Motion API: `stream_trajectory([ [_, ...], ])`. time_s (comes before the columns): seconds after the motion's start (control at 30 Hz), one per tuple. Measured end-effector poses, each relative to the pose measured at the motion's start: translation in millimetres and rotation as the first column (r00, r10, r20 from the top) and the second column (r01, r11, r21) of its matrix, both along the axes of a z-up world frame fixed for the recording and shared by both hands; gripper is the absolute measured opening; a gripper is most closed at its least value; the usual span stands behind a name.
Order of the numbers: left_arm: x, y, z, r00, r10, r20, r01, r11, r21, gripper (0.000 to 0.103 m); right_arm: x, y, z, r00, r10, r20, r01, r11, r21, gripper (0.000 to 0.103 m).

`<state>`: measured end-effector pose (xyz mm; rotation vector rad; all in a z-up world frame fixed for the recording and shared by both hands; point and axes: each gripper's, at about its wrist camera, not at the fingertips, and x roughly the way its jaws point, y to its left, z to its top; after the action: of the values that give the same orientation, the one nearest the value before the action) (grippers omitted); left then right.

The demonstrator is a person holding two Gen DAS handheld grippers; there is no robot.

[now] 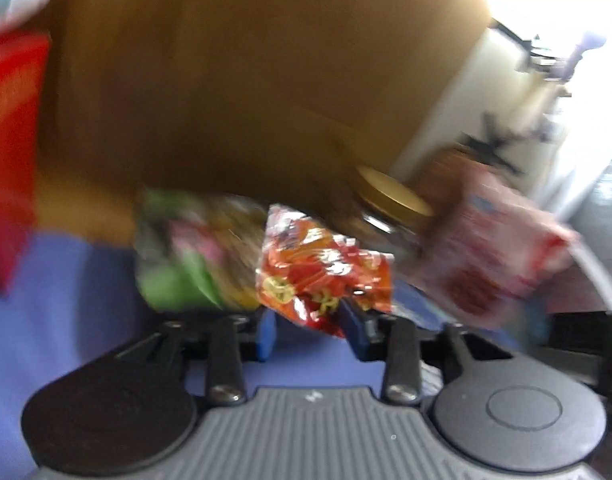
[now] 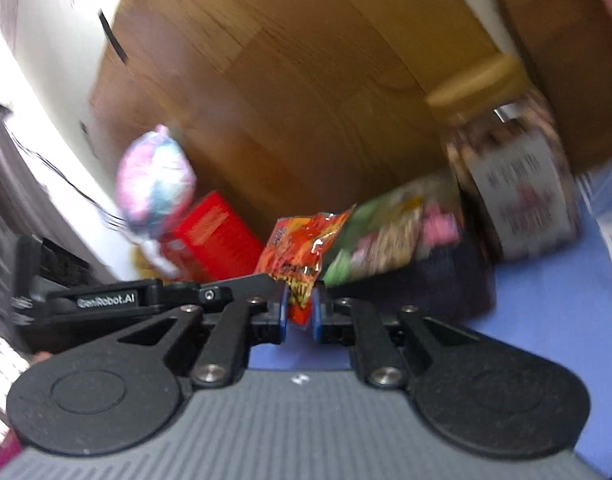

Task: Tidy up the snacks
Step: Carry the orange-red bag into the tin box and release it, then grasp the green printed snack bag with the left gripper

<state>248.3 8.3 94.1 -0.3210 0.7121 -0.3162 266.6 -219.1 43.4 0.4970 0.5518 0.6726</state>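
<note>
Wood-grain flooring point(image 2: 290, 80) fills the background of both wrist views, with a blue-covered desk point(image 2: 546, 320) beneath the snacks; everything is smeared by motion blur.

In the right wrist view the right gripper point(image 2: 299, 310) has its jaws clamped on the lower edge of an orange-red snack packet point(image 2: 302, 248), the blue pads pressing it from both sides. Beyond the jaws to the left stands a red box point(image 2: 214, 236), with a pink-and-blue foil bag point(image 2: 154, 184) above it. Just right of the jaws lies a green-and-pink bag point(image 2: 386, 236), and further right a jar with a gold lid point(image 2: 510, 184) and a white label whose print is too blurred to read. A black gripper arm to the left of the jaws carries the only legible writing, "GenRobot.AI".

The left wrist view shows the left gripper point(image 1: 310, 332) with its jaws apart; the same orange-red packet point(image 1: 326, 272) hangs between and just ahead of them, its corner near the right pad, though touch cannot be told. Only this view shows a pale pink packet with red print point(image 1: 490, 248) to the right of the jaws, beside the jar's gold lid point(image 1: 394, 196). The red box point(image 1: 14, 140) is cut off at the left edge, and the green bag point(image 1: 186, 252) is only a smear.
</note>
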Motion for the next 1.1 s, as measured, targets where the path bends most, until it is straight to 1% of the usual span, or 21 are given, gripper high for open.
stream_trajectory([
  [0.03, 7.1, -0.3, -2.6, 0.999, 0.036, 0.013, -0.037, 0.998, 0.055, 0.048, 8.7, 11.5, -0.3, 0.999, -0.02, 0.03, 0.022, 0.998, -0.061, 0.024],
  [0.07, 12.7, -1.7, -5.4, 0.997, 0.069, 0.027, -0.071, 0.991, 0.111, 0.048, 16.7, 21.6, -1.3, 0.998, -0.042, 0.046, 0.047, 0.99, -0.13, 0.029],
  [0.1, 16.0, -2.3, -8.7, 0.994, 0.1, 0.035, -0.104, 0.981, 0.163, 0.048, 21.7, 28.2, -2.9, 0.997, -0.061, 0.049, 0.069, 0.981, -0.181, 0.029],
  [0.13, 14.7, -1.5, -10.2, 0.993, 0.113, 0.036, -0.117, 0.977, 0.178, 0.048, 22.5, 29.3, -3.5, 0.996, -0.068, 0.056, 0.078, 0.979, -0.189, 0.029],
  [0.17, 9.8, 1.8, -11.3, 0.993, 0.113, 0.041, -0.119, 0.979, 0.167, 0.048, 18.0, 25.2, -4.1, 0.996, -0.066, 0.066, 0.077, 0.982, -0.17, 0.029],
  [0.2, 2.0, 6.0, -11.7, 0.994, 0.101, 0.045, -0.107, 0.984, 0.139, 0.048, 10.9, 19.3, -3.8, 0.995, -0.065, 0.073, 0.075, 0.986, -0.146, 0.029],
  [0.27, -15.7, 12.5, -10.8, 0.995, 0.09, 0.045, -0.094, 0.99, 0.101, 0.048, -7.6, 6.0, -3.2, 0.996, -0.057, 0.068, 0.065, 0.991, -0.118, 0.03],
  [0.3, -26.2, 15.2, -10.6, 0.996, 0.082, 0.043, -0.085, 0.993, 0.076, 0.048, -18.3, -1.2, -4.4, 0.998, -0.044, 0.051, 0.049, 0.993, -0.104, 0.031],
  [0.33, -40.5, 19.7, -11.6, 0.997, 0.062, 0.034, -0.063, 0.997, 0.037, 0.048, -28.4, -7.2, -6.9, 0.999, -0.023, 0.028, 0.026, 0.996, -0.091, 0.036],
  [0.37, -50.8, 22.6, -12.3, 0.999, 0.046, 0.024, -0.046, 0.999, 0.006, 0.048, -40.0, -13.3, -11.2, 1.0, 0.009, -0.008, -0.009, 0.997, -0.075, 0.039],
  [0.43, -79.4, 31.0, -18.4, 1.0, 0.006, 0.002, -0.006, 0.998, -0.07, 0.048, -62.5, -19.9, -20.2, 0.994, 0.079, -0.071, -0.083, 0.996, -0.046, 0.039],
  [0.5, -109.1, 37.7, -27.6, 0.999, -0.032, -0.014, 0.03, 0.993, -0.114, 0.048, -88.6, -23.5, -32.0, 0.982, 0.149, -0.115, -0.152, 0.988, -0.021, 0.039],
  [0.63, -160.3, 39.6, -42.8, 0.996, -0.069, -0.055, 0.062, 0.99, -0.124, 0.048, -133.6, -23.6, -54.3, 0.953, 0.226, -0.201, -0.229, 0.973, 0.007, 0.039],
  [0.73, -195.0, 46.3, -50.5, 0.995, -0.077, -0.058, 0.068, 0.987, -0.147, 0.048, -160.6, -20.1, -62.1, 0.943, 0.251, -0.22, -0.253, 0.967, 0.02, 0.039],
  [0.83, -213.2, 53.0, -60.7, 0.996, -0.058, -0.072, 0.046, 0.986, -0.158, 0.048, -170.6, -10.1, -63.7, 0.941, 0.252, -0.226, -0.256, 0.967, 0.012, 0.039],
  [0.9, -218.7, 58.9, -70.5, 0.994, -0.039, -0.099, 0.021, 0.984, -0.178, 0.048, -168.2, 2.3, -66.3, 0.938, 0.234, -0.257, -0.24, 0.971, 0.008, 0.039],
  [0.93, -221.2, 62.3, -75.3, 0.993, -0.029, -0.114, 0.007, 0.982, -0.188, 0.048, -165.7, 7.8, -66.7, 0.933, 0.229, -0.276, -0.235, 0.972, 0.015, 0.036],
  [1.0, -223.1, 68.2, -83.0, 0.991, -0.008, -0.133, -0.019, 0.979, -0.201, 0.048, -160.6, 16.6, -72.6, 0.919, 0.231, -0.32, -0.225, 0.973, 0.057, 0.024],
  [1.03, -223.2, 69.9, -86.7, 0.99, 0.0, -0.144, -0.03, 0.978, -0.206, 0.048, -157.8, 19.4, -75.9, 0.91, 0.235, -0.342, -0.222, 0.972, 0.078, 0.011],
  [1.1, -227.3, 74.7, -93.0, 0.986, 0.008, -0.164, -0.045, 0.975, -0.219, 0.048, -155.6, 19.7, -84.7, 0.889, 0.231, -0.395, -0.187, 0.971, 0.149, 0.009],
])
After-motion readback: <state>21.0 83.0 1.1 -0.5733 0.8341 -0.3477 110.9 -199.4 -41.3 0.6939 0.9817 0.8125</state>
